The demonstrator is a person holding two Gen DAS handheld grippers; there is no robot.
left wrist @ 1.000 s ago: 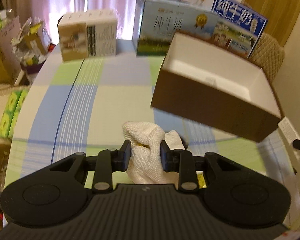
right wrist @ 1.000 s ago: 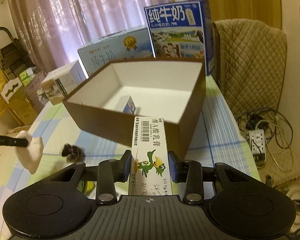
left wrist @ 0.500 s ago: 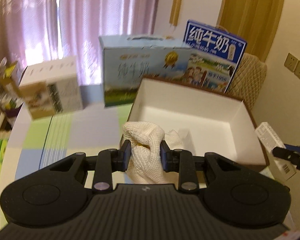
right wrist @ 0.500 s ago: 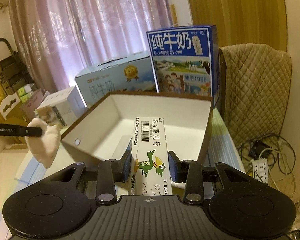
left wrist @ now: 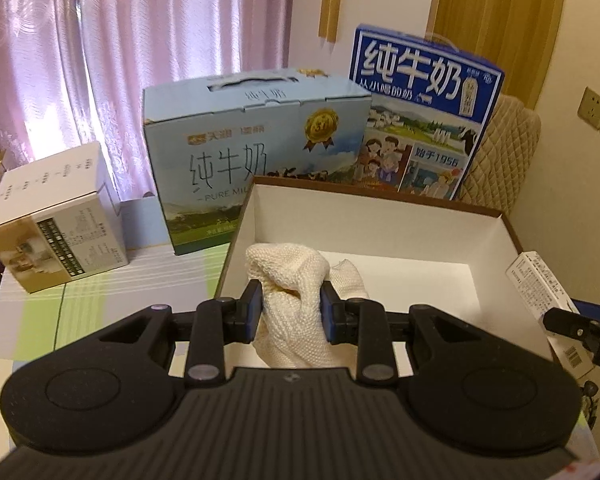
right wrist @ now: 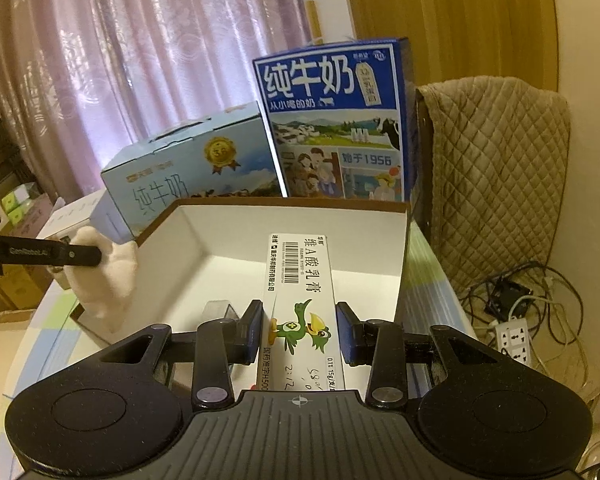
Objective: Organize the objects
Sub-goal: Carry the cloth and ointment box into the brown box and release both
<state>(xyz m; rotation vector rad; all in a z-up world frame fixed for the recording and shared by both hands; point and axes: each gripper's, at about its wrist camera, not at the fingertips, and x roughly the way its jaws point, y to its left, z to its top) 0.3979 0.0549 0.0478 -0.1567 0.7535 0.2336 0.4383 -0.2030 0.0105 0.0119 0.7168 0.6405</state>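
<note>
My left gripper [left wrist: 291, 307] is shut on a white knitted cloth [left wrist: 296, 312] and holds it over the near left edge of an open brown box with a white inside [left wrist: 420, 240]. My right gripper [right wrist: 299, 330] is shut on a long white ointment carton with a green bird on it [right wrist: 300, 304], held over the same box [right wrist: 204, 248]. The cloth also shows in the right wrist view [right wrist: 108, 280], at the box's left wall. The carton shows at the right edge of the left wrist view [left wrist: 548, 292]. A small clear-topped item [right wrist: 218, 310] lies inside the box.
Behind the box stand a light blue milk case [left wrist: 252, 160] and a dark blue milk case [left wrist: 424, 112]. A white carton [left wrist: 56, 224] sits at the left on the checked tablecloth [left wrist: 100, 300]. A quilted chair back [right wrist: 496, 176] and a power strip with cables [right wrist: 512, 336] are at the right.
Both grippers have risen and moved forward over the open box, each still holding its item. The box now sits lower and nearer in both views.
</note>
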